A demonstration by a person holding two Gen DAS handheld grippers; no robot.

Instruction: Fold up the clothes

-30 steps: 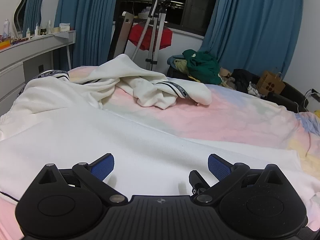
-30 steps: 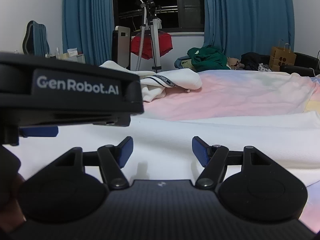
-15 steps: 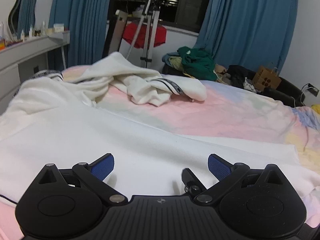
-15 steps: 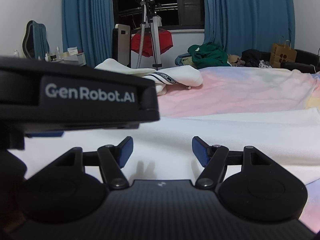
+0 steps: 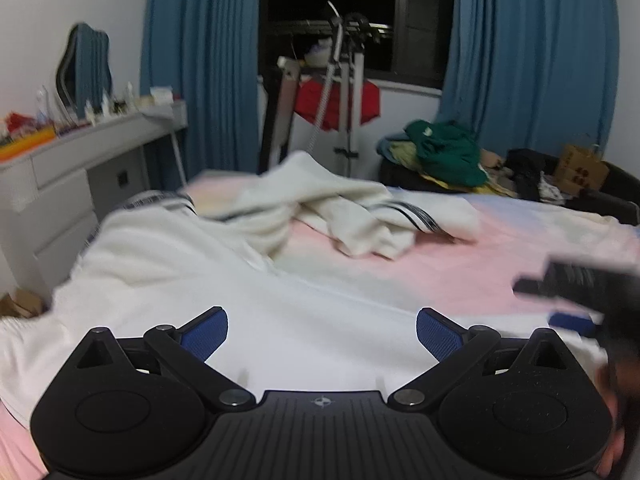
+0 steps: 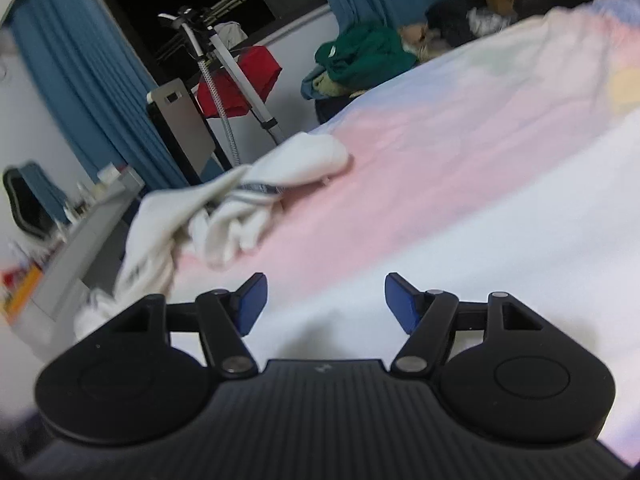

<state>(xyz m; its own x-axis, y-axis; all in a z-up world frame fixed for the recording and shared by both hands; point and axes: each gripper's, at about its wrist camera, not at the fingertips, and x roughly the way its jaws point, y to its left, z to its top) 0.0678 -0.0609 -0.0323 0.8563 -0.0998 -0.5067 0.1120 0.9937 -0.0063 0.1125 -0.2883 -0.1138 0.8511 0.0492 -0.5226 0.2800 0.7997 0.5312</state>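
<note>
A white garment (image 5: 240, 280) lies spread over the pink bed sheet (image 5: 460, 264), with a bunched sleeve and striped trim (image 5: 360, 216) at the far side. My left gripper (image 5: 322, 332) hovers open above the flat white cloth, nothing between its blue pads. In the right wrist view the same garment (image 6: 500, 232) runs under my right gripper (image 6: 325, 302), which is open and tilted, holding nothing. The crumpled sleeve (image 6: 240, 200) lies beyond it to the left. The right gripper's body (image 5: 584, 288) shows blurred at the right edge of the left wrist view.
A grey dresser (image 5: 72, 168) with bottles stands left of the bed. A tripod stand (image 5: 344, 92) with a red cloth, blue curtains (image 5: 200, 60) and a dark window are behind. A pile of green clothes (image 5: 444, 152) and a cardboard box (image 5: 580, 168) sit at the back right.
Both grippers have lifted and swung; the right one has tilted and moved out to the right of the left one, which no longer blocks its view. Both stay open.
</note>
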